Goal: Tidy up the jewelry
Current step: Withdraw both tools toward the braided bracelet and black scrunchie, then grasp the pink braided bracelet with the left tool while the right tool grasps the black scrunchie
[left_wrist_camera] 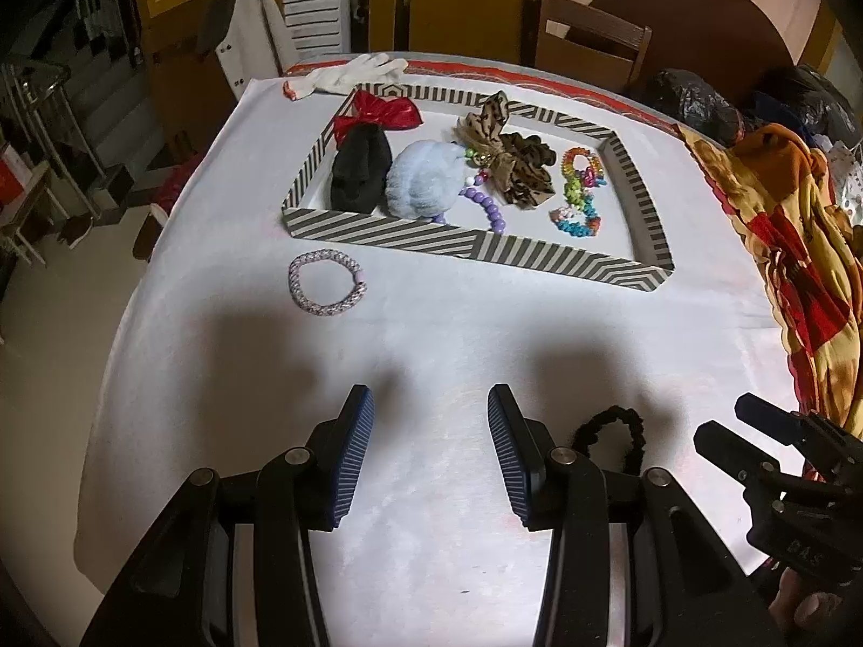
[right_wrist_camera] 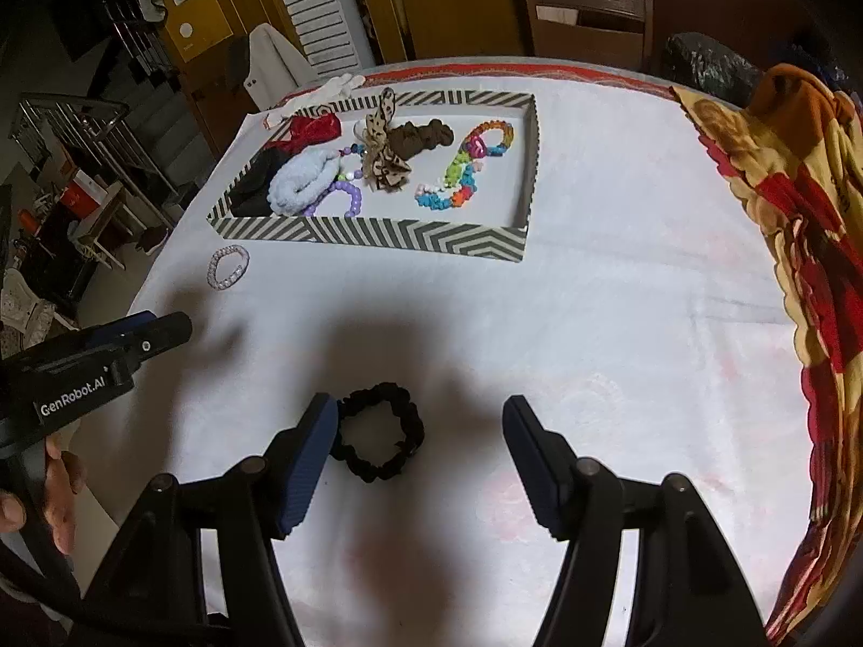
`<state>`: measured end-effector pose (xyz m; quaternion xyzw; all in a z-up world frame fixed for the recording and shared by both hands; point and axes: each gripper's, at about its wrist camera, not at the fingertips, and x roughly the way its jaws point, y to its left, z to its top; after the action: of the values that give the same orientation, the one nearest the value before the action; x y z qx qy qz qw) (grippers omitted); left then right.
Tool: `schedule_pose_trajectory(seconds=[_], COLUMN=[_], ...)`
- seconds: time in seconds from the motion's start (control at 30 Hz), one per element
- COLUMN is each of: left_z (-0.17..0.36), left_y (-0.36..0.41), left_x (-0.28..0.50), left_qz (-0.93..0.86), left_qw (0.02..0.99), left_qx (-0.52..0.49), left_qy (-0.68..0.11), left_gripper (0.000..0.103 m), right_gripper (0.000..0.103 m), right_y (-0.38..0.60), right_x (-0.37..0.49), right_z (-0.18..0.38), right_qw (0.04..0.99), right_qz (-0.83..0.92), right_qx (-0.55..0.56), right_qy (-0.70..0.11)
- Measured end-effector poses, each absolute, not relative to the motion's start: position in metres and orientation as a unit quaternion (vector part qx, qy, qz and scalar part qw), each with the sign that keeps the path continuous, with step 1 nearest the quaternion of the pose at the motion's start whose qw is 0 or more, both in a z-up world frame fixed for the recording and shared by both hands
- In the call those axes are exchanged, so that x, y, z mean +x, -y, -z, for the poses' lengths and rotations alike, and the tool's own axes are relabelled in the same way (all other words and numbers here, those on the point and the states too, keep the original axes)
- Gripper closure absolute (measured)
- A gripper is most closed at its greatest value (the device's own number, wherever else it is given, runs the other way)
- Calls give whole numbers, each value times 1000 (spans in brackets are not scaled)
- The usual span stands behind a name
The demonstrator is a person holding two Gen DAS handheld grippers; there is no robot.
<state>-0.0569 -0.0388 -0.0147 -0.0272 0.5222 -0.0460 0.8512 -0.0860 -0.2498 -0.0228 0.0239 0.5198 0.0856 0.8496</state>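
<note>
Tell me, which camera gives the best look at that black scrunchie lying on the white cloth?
The right wrist view. There the whole black scrunchie shows as a full ring between the open right gripper fingers, nearer the left one. In the left wrist view, the left gripper hides part of it, so only an arc shows.

Dim warm light — soft shadows (fisheye-bent, dark edges).
</note>
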Motion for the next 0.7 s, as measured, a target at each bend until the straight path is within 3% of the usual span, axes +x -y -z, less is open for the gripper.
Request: schedule_pose_trajectory(seconds=[0.6, 0.7], left_z=[47, 51], left_y=[-49, -59], left_x=[-25, -9], left_qz=[8, -3], left_qw=[813, 812], left_qx=[-141, -149], left_qy=[-564, -564], left_gripper=[68, 68], right_gripper=[36, 44], right_y=[239, 236], right_x=[-71, -67], right_z=[84, 90], right_qw=[821, 821], right_qz=[-84, -83], right_qx=[0, -8], right_qy=[-565, -565])
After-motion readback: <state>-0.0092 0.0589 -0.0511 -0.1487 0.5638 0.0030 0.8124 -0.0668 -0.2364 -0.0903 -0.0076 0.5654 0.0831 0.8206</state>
